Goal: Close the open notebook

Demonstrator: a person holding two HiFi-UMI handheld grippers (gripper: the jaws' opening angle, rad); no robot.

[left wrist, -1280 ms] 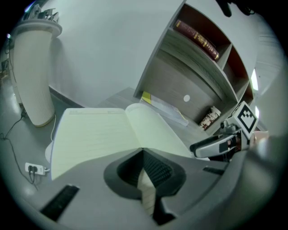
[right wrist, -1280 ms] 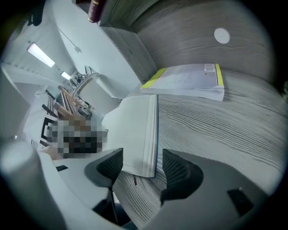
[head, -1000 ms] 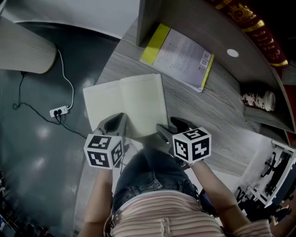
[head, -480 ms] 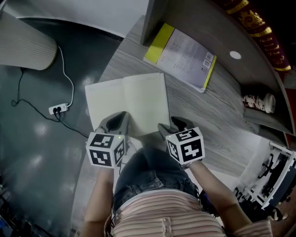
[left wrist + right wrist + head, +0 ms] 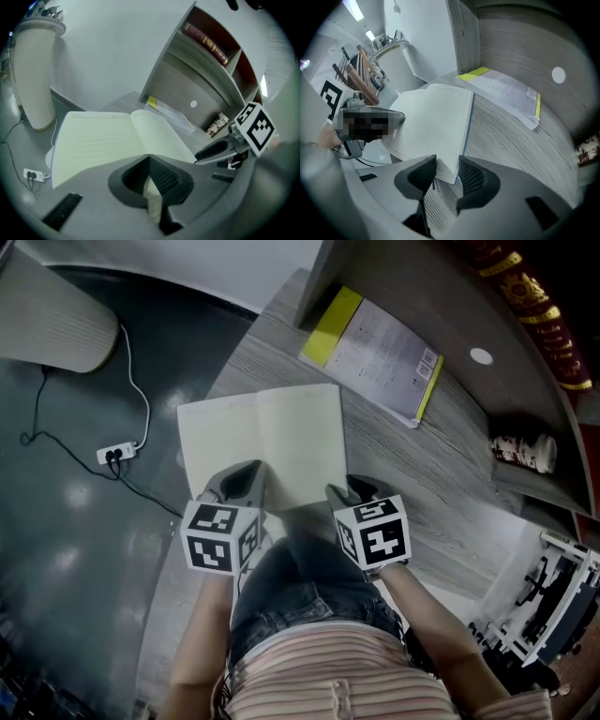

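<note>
Now, the open cream-paged notebook [image 5: 258, 437] lies flat on the grey wood-grain desk [image 5: 403, 456]. Your right gripper [image 5: 447, 168] has half-open jaws that have just been closing around its near right corner, while the left gripper [image 5: 149, 161] rests with jaws together on the near edge. The pages look light and floppy, so pinch that whole corner stack.

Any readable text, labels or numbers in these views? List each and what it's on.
No text is legible in any view.
Yellow-edged booklet: printed lines and a barcode, too small to read.
Patterned cup: markings blurred.
Red cloth: gold ornament, no legible letters.
Notebook: faintly ruled pages, no writing visible.
</note>
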